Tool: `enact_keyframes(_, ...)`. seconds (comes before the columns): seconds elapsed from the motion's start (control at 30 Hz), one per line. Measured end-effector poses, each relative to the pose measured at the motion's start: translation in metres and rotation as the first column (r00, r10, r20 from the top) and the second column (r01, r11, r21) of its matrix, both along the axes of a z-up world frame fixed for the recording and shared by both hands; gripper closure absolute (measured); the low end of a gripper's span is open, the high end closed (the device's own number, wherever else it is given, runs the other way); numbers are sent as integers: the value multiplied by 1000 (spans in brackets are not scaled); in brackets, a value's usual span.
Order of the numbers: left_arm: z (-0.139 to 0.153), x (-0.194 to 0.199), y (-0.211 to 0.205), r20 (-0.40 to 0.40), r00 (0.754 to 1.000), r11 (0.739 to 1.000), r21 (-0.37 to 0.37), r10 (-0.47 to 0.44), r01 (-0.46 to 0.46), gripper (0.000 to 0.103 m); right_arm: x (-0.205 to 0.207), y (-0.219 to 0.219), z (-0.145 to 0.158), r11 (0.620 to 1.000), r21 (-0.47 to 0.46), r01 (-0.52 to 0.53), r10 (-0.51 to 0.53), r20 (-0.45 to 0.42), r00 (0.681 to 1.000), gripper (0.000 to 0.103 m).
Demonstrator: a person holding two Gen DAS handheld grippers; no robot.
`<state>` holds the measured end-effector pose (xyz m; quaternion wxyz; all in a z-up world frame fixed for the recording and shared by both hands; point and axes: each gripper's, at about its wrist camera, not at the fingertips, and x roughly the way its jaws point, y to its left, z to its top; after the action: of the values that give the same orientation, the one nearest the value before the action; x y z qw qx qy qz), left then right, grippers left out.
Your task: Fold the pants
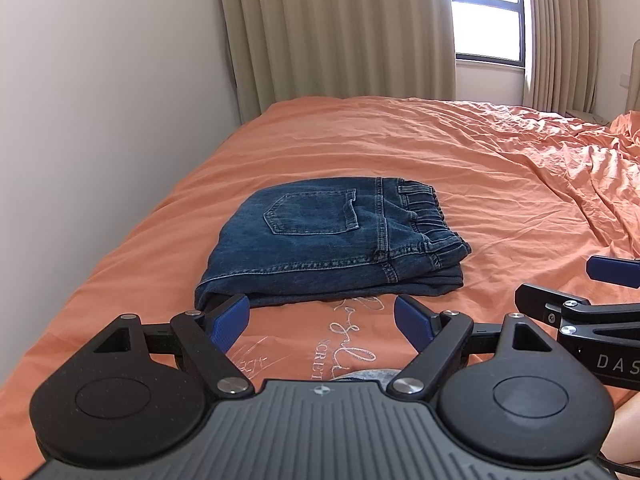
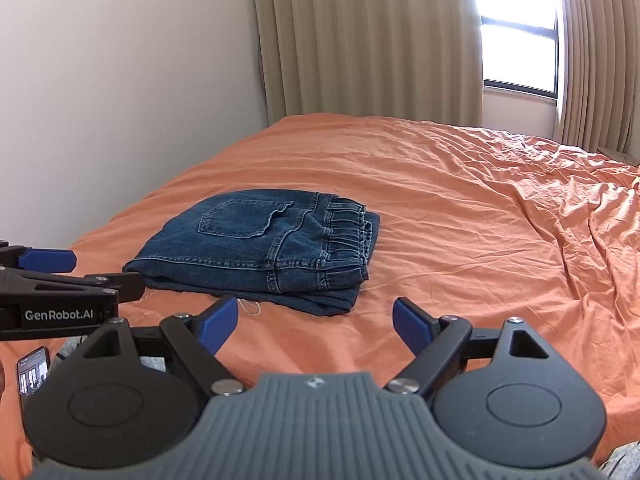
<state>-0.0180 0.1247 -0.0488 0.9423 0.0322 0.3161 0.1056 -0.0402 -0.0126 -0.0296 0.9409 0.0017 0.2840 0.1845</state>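
Note:
Blue denim pants [image 1: 332, 240] lie folded into a compact stack on the orange bed, back pocket up, elastic waistband to the right. They also show in the right wrist view [image 2: 260, 248]. My left gripper [image 1: 322, 320] is open and empty, just short of the stack's near edge. My right gripper [image 2: 316, 320] is open and empty, near the stack's near right corner and apart from it. Each gripper shows at the edge of the other's view: the right one [image 1: 580, 288], the left one [image 2: 72, 280].
The orange bedsheet [image 1: 460, 168] is wrinkled toward the right and carries printed lettering [image 1: 352, 336] near me. A white wall [image 1: 100, 100] runs along the bed's left side. Beige curtains [image 1: 340, 32] and a window [image 1: 488, 12] stand behind. A phone [image 2: 34, 376] lies at lower left.

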Motion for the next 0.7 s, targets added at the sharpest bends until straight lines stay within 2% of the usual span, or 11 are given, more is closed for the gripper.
enact_keyframes(0.7, 5, -1, 0, 14, 1000, 1000, 4, -9, 9, 7, -3, 2, 3, 1000, -4, -1, 1, 18, 1000, 22)
